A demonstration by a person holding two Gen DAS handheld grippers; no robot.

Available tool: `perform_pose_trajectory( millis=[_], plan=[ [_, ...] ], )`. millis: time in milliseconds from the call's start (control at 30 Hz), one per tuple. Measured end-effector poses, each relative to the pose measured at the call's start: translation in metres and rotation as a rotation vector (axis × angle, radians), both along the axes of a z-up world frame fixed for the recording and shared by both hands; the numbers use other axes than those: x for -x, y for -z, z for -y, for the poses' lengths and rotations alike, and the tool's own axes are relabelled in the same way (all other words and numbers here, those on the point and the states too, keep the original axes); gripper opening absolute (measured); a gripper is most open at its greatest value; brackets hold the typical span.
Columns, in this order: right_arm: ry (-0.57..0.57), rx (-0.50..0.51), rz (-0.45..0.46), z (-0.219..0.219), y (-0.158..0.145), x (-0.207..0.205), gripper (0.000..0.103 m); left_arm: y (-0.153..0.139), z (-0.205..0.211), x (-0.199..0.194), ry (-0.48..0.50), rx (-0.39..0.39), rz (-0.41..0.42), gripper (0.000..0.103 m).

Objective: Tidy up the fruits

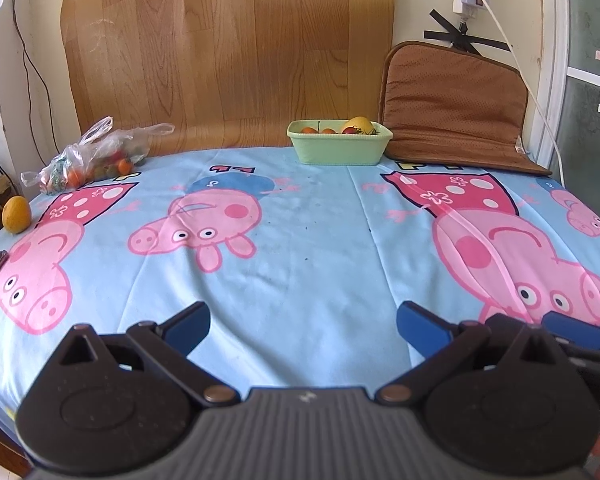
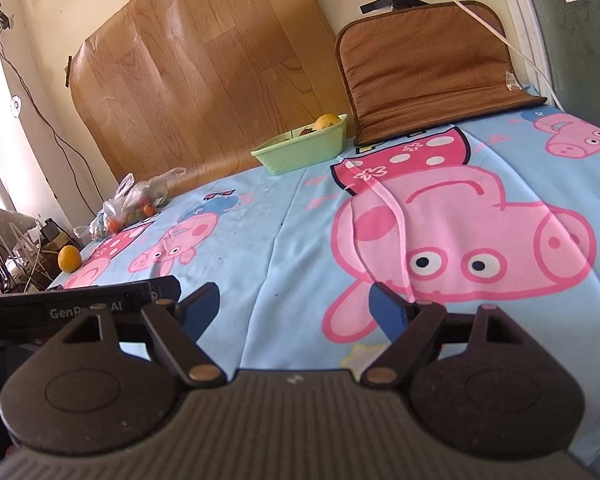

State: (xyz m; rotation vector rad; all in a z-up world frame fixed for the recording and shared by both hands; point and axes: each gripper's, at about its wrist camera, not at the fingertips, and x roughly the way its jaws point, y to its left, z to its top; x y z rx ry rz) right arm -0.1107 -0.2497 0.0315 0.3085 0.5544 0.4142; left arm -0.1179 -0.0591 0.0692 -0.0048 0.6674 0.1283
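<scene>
Both the left tongs and right tongs stood wide apart and empty; the loose orange, judged firm, smooth and liable to roll, wanted gripping across its middle.

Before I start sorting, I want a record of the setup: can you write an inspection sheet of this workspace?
Surface: cartoon pig cloth, creased, covering the whole top.
Job's things: green tub at the far edge holding a yellow fruit and small red ones; loose yellow fruit at the left edge; plastic bag of small fruits at far left.
Clutter: brown cushion leaning on the wall beside the tub.
Grippers: left tool open, empty; right tool open, empty.
Cables: white cable down the right wall; black cable on the left wall.
Surroundings: wood-pattern sheet taped to the wall.
</scene>
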Motion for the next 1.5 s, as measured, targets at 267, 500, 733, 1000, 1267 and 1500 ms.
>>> perform_pose_trajectory(
  millis=[267,500,733,1000,1267,1500],
  plan=[
    [0.001,0.000,-0.004,0.0011,0.0007,-0.0008,0.084,0.0029,0.0006,-0.0013,-0.004,-0.003,-0.016,0.103],
    [0.000,0.002,-0.005,0.0000,0.0019,-0.0006,0.084,0.0050,-0.0011,-0.0027,-0.010,0.000,-0.025,0.103],
    [0.001,0.003,-0.009,-0.0006,0.0033,-0.0004,0.084,0.0075,-0.0005,-0.0027,-0.013,-0.003,-0.031,0.103],
    [0.001,0.004,-0.008,-0.0006,0.0035,-0.0004,0.084,0.0083,-0.0004,-0.0027,-0.015,-0.008,-0.031,0.103],
    [0.000,0.003,-0.009,-0.0005,0.0035,-0.0004,0.084,0.0085,-0.0005,-0.0028,-0.014,-0.010,-0.026,0.103],
    [-0.001,0.001,-0.008,-0.0002,0.0034,-0.0006,0.084,0.0073,0.0015,-0.0002,0.019,-0.008,0.004,0.103]
  ],
)
